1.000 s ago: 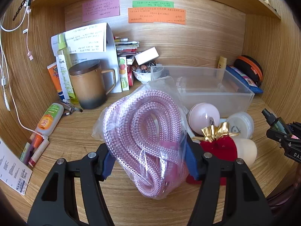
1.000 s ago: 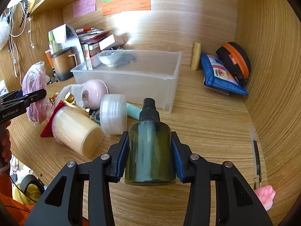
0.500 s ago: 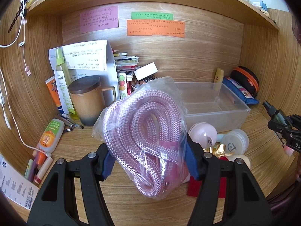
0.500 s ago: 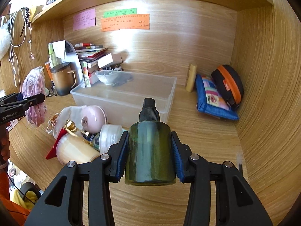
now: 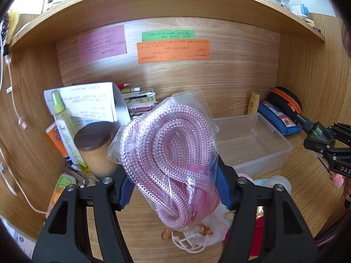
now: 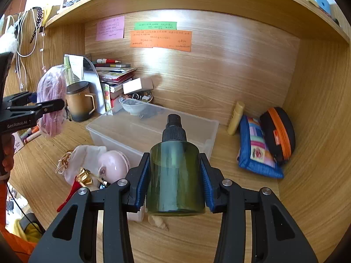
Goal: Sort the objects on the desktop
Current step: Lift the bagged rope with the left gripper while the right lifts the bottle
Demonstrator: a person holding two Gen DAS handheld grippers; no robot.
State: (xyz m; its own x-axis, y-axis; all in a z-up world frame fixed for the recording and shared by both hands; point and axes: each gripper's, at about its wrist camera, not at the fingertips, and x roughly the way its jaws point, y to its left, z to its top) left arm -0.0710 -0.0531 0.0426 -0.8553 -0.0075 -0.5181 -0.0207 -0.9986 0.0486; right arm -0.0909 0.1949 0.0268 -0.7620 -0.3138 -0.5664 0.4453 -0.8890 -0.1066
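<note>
Braided pink rope (image 5: 169, 153) in glossy clear plastic; smooth translucent green bottle (image 6: 175, 177).

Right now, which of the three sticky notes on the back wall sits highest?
The green note: narrow strip topping the orange note; the pink note hangs left.

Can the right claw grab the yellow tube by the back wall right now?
Probably not yet. The right claw is already shut on the dark green spray bottle, so it has no room. The small yellow tube itself stands unblocked beside the clear plastic bin.
</note>
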